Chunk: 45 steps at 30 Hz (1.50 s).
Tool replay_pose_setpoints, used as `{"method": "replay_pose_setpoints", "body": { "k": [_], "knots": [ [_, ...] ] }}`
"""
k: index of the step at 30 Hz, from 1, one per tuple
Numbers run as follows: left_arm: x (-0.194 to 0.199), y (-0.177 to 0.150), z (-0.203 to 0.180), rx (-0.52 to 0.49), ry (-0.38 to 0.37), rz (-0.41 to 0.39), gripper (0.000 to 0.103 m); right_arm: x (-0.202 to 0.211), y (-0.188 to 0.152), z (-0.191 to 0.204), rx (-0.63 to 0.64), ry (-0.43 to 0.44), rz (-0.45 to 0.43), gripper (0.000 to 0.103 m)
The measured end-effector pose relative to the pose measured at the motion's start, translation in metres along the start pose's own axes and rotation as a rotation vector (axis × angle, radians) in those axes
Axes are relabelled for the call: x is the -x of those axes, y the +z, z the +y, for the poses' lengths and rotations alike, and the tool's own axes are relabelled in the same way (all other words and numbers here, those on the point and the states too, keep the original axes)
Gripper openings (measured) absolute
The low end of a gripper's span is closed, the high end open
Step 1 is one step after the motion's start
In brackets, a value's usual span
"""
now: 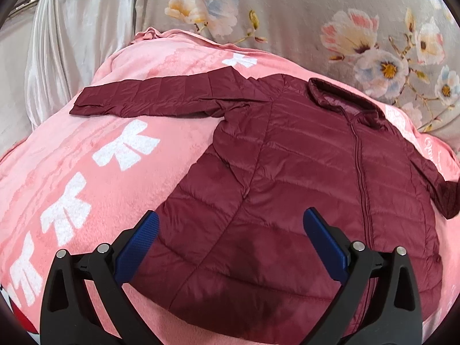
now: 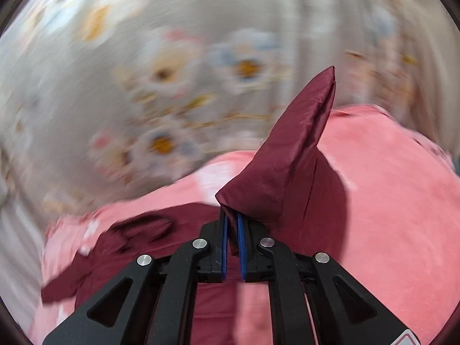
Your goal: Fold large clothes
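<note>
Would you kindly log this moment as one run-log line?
stage: sleeve fold | left gripper: open above jacket | right gripper: shut on sleeve, lifted | surface: pink blanket

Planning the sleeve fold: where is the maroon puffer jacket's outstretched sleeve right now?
In the left wrist view, the outstretched sleeve lies flat at upper left on the pink bow-print blanket, far beyond the open left gripper.

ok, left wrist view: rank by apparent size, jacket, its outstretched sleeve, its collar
1. jacket, largest.
2. outstretched sleeve.
3. collar, smallest; it lies farther from the camera, so fisheye may shrink it.
</note>
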State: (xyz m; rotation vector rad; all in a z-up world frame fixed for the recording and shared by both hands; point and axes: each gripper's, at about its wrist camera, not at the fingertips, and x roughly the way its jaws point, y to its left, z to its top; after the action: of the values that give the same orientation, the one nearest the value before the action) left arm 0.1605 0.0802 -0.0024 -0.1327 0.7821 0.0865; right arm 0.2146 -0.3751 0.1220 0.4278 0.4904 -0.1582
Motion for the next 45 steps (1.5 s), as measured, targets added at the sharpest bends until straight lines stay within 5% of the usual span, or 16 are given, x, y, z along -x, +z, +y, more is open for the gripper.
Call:
{"method": "replay_pose_setpoints", "body": {
  "k": [7,17,22,28,33,37,41,44,45],
  "knots": [
    [-0.002,0.012,0.014,-0.001,-0.018,-0.006,0.098,-0.061,-0.057,0.127,0.191,0.197,0.187,0.007],
    [-0.016,0.027,0.037,0.067,-0.098,0.017,0.098,-0.109,-0.152,0.2,0.336,0.271,0.413,0.011],
    [-0.028,0.036,0.033,0.089,-0.209,0.049,0.098,-0.115,-0.181,0.221,0.383,0.294,0.464,0.018],
    [-0.055,0.056,0.004,0.12,-0.438,0.124,0.098,-0.118,-0.198,0.238,0.424,0.323,0.492,0.021],
    [-0.084,0.068,-0.021,0.128,-0.506,0.181,0.098,-0.1,-0.195,0.226,0.396,0.34,0.472,0.056],
    [-0.114,0.069,-0.035,0.154,-0.522,0.261,0.098,-0.07,-0.179,0.191,0.33,0.313,0.413,0.058],
    [-0.14,0.064,-0.036,0.223,-0.565,0.354,0.096,-0.053,-0.148,0.119,0.185,0.189,0.355,0.059],
    [-0.145,0.064,-0.042,0.224,-0.576,0.363,0.085,-0.054,-0.125,0.058,0.037,0.088,0.329,0.059],
    [-0.145,0.065,-0.044,0.211,-0.577,0.363,0.074,-0.055,-0.12,0.04,-0.017,0.073,0.324,0.059]
  ]
}}
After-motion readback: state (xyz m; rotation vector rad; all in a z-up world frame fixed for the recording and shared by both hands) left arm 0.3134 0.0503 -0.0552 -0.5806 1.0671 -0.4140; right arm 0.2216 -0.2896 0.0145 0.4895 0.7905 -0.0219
